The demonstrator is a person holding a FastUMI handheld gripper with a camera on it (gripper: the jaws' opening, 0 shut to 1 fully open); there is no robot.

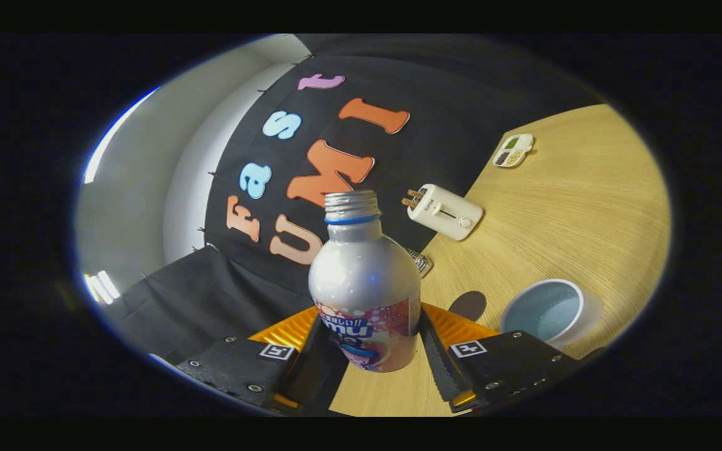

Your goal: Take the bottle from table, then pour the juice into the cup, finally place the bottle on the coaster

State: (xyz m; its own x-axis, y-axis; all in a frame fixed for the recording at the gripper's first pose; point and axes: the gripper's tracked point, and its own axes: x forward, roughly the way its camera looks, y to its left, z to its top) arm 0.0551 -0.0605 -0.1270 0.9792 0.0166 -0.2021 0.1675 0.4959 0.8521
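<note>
My hand-held gripper [370, 354] clamps the bottle [364, 288] by its body, tilted toward the cup [546, 311] for pouring.

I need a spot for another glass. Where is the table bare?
Bare wood runs between the toaster, the small tray and the cup. It is crowded near the claw, shut on the bottle, with the dark coaster beside the cup.

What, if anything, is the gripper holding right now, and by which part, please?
The gripper holds the silver bottle by its lower labelled body, one finger pressed on each side; the cap is off.
</note>
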